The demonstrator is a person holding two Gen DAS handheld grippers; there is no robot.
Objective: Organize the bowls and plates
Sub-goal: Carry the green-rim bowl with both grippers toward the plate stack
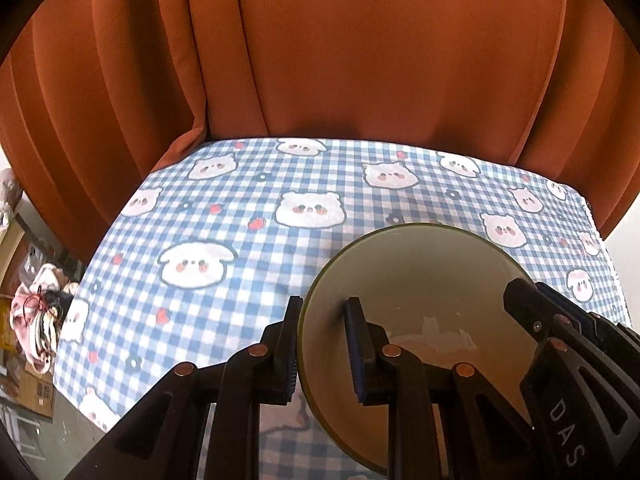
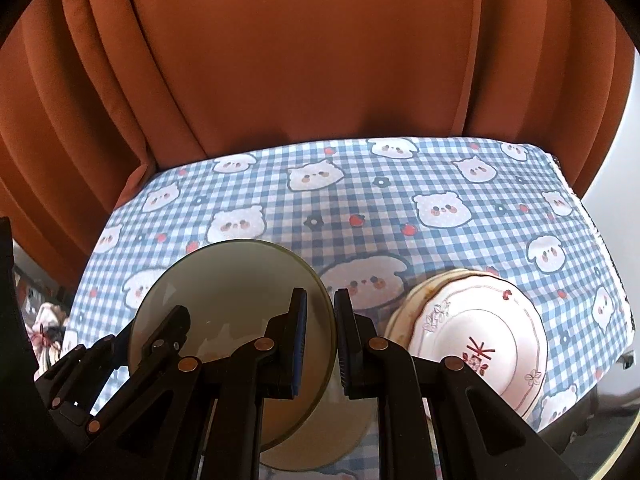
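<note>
A green-rimmed cream bowl (image 1: 420, 292) is held above the checked tablecloth (image 1: 240, 220). My left gripper (image 1: 322, 344) straddles the bowl's left rim, one finger outside and one inside, closed on it. My right gripper (image 2: 320, 340) straddles the right rim of the same bowl (image 2: 228, 292), also closed on it. The right gripper also shows at the bowl's right edge in the left wrist view (image 1: 560, 328). A stack of white plates with red floral pattern (image 2: 480, 336) sits on the table right of the bowl. A cream plate (image 2: 320, 440) lies under the bowl.
An orange curtain (image 1: 360, 60) hangs right behind the table's far edge. Clutter and bags (image 1: 36, 312) lie on the floor left of the table. The cloth's right edge (image 2: 600, 240) drops off close to the plates.
</note>
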